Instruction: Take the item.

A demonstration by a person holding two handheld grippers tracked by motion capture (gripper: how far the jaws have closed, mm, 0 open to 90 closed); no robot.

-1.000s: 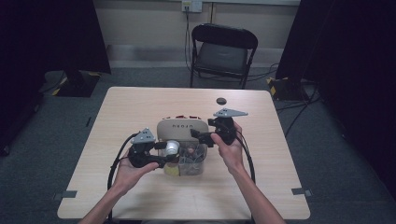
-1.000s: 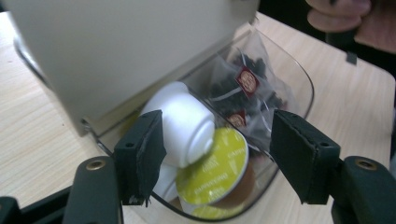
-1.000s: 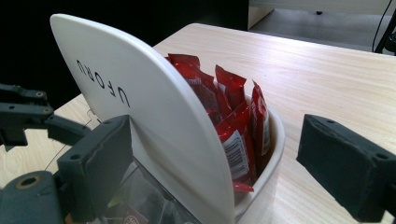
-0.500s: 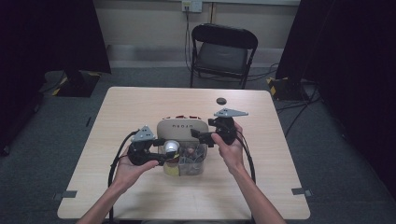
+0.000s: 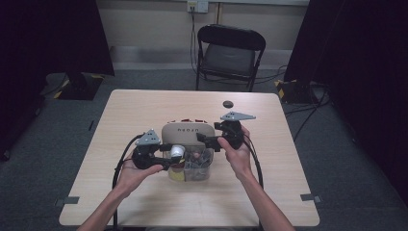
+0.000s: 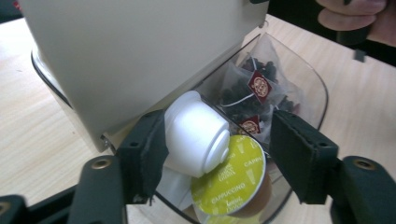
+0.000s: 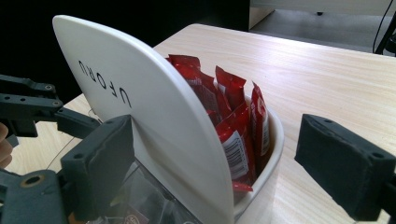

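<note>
Between the black foam-faced pads of the left gripper (image 6: 219, 158) sits a white plastic capsule (image 6: 196, 133), a ribbed cup lying on its side. The left-hand pad touches it; the other pad stands clear, and the jaws have just been closing. Right under it lies a second capsule (image 6: 233, 179) with a yellow-green foil lid printed "CAPPUCCINO". Just beyond, inside the clear plastic bin (image 6: 312, 81), are mesh pyramid tea bags (image 6: 250, 91) with small red paper tags. The cream lid (image 6: 130, 51), smooth and curved, stands raised over the bin. The right gripper (image 7: 224, 168) straddles that lid's edge, its jaws partly spread and just closing; lettering there reads "UFORU" (image 7: 103, 81). Behind the lid, glossy red sachets (image 7: 233, 121) with a barcode stand upright.
</note>
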